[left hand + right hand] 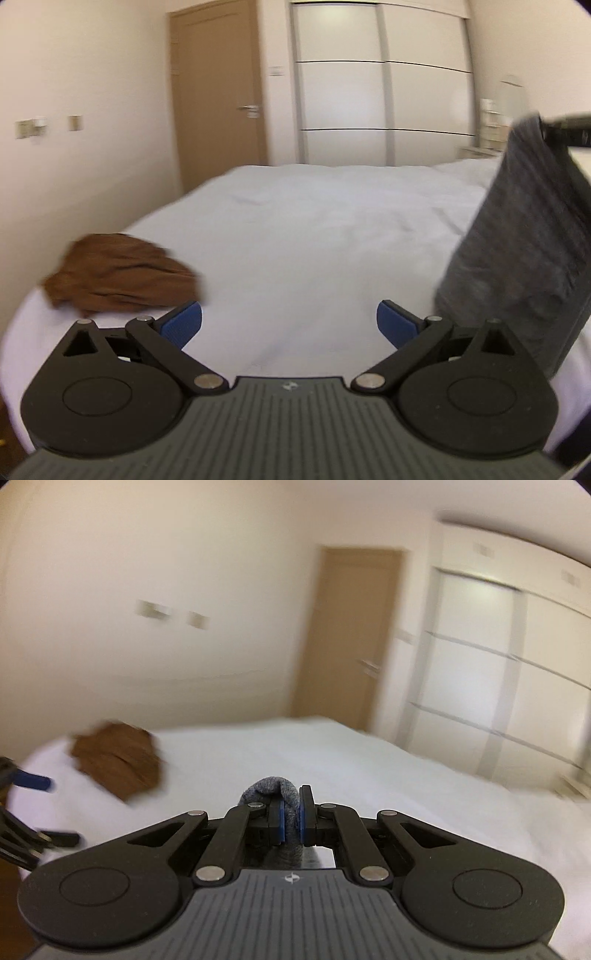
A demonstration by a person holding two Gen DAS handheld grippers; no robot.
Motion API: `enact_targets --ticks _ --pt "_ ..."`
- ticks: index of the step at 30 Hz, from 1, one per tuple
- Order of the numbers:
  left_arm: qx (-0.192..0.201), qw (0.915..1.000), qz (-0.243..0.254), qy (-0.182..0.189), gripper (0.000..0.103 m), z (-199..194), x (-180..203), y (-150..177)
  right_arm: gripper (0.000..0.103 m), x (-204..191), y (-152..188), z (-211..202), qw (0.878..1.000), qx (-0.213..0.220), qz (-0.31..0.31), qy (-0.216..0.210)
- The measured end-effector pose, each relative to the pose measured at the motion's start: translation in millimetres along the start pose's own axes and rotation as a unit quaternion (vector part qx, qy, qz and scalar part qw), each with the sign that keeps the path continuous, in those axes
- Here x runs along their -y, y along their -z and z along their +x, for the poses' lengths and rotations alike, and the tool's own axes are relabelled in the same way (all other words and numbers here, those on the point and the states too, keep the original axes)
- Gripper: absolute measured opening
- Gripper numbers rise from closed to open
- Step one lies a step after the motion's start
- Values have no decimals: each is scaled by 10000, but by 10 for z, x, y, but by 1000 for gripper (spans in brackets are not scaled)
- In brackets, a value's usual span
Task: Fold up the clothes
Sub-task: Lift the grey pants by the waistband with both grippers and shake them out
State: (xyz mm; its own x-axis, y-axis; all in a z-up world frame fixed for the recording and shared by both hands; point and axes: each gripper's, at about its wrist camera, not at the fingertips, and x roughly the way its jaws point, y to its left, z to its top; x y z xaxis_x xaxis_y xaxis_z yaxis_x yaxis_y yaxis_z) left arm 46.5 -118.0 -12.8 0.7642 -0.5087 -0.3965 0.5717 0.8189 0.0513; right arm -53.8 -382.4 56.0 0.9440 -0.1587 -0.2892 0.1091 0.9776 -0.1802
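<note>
While the left gripper (289,325) is held above the white bed (314,229), its blue-padded fingers (183,325) stand wide apart with nothing between them. The right gripper (291,821) has its jaws closed tight on a fold of the grey garment (284,801). Seen from the left wrist, the grey garment (517,258) hangs down from the right gripper at the right side, its lower part close to the left gripper's right finger. A crumpled brown garment (118,273) lies on the bed near its left edge, well apart from the grey one. Behind the bed stand a brown door (218,92) and a white wardrobe (380,85).
</note>
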Motion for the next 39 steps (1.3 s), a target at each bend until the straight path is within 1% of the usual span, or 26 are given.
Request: enact_targets --ticks 1,4,6,7,9,10,12,13,14,15,17,19,20,21,22,23,25,26,27,28,29,30,32,34,38,39 --pt "-44 9998 52 180 100 13 139 23 7 163 135 -44 9994 -180 143 270" --pt "-173 9967 307 731 100 49 560 99 16 538 533 -104 9913 -725 399 1019" --pt "-198 9920 603 1090 100 51 845 145 35 752 720 -232 9847 -940 512 1372" --pt "-193 9887 760 1276 100 40 973 170 39 831 795 -317 9821 -984 578 1500" --pt "-145 9794 1167 1644 100 34 1228 234 49 918 909 -485 9788 -1012 653 1658" --pt "-123 9736 1394 1804 100 35 1347 271 50 939 963 -559 9774 -1029 661 1722" --pt "-72 9571 1962 2130 97 48 1613 362 58 966 1074 -696 9748 -1074 652 1845" --pt "-36 9486 2237 2238 97 34 1754 416 60 990 1133 -752 9738 -1102 702 1863" --pt "-14 9393 2534 2315 94 44 1891 481 61 1019 1195 -802 9729 -1132 781 1859" --pt "4 9288 2837 2385 87 62 2026 548 62 1036 1258 -830 9722 -1172 868 1832" --pt "17 9094 3427 2356 79 140 2248 692 63 1051 1369 -852 9707 -1273 1028 1761" --pt "88 8898 3999 2197 70 257 2397 828 63 1059 1495 -873 9702 -1382 1107 1656" --pt "147 8803 4257 2089 49 288 2432 862 63 1055 1558 -877 9699 -1442 1132 1600" --pt "212 8704 4505 1973 23 311 2458 886 63 1046 1619 -877 9697 -1504 1152 1544" --pt "277 8598 4749 1855 22 333 2484 909 63 1034 1672 -860 9695 -1566 1168 1479" --pt "278 8648 4622 1945 20 345 2454 819 63 993 1695 -862 9704 -1584 1163 1407" --pt "245 8817 4146 2238 19 362 2364 573 63 885 1717 -891 9729 -1573 1131 1265" --pt "151 9004 3592 2450 19 393 2251 383 63 838 1712 -879 9750 -1537 1087 1177" --pt "35 9180 2932 2670 18 430 2118 174 63 794 1701 -853 9776 -1485 1029 1080" --pt "-30 9305 2374 2789 18 487 1996 -8 63 750 1689 -826 9800 -1432 971 982" --pt "-47 9398 1944 2809 18 558 1888 -170 65 706 1678 -800 9822 -1379 913 885" --pt "-49 9461 1621 2802 18 636 1797 -313 67 662 1666 -774 9843 -1326 855 787" --pt "-39 9481 1380 2864 18 792 1725 -479 70 589 1632 -667 9864 -1233 861 657" --pt "-26 9486 1184 2934 18 948 1666 -631 70 537 1601 -535 9877 -1153 906 545" --pt "-2 9484 789 3071 18 1259 1547 -936 71 438 1519 -207 9883 -1061 1032 377" --pt "-5 9471 731 3125 18 1333 1553 -999 73 405 1498 -124 9882 -1050 1060 345"
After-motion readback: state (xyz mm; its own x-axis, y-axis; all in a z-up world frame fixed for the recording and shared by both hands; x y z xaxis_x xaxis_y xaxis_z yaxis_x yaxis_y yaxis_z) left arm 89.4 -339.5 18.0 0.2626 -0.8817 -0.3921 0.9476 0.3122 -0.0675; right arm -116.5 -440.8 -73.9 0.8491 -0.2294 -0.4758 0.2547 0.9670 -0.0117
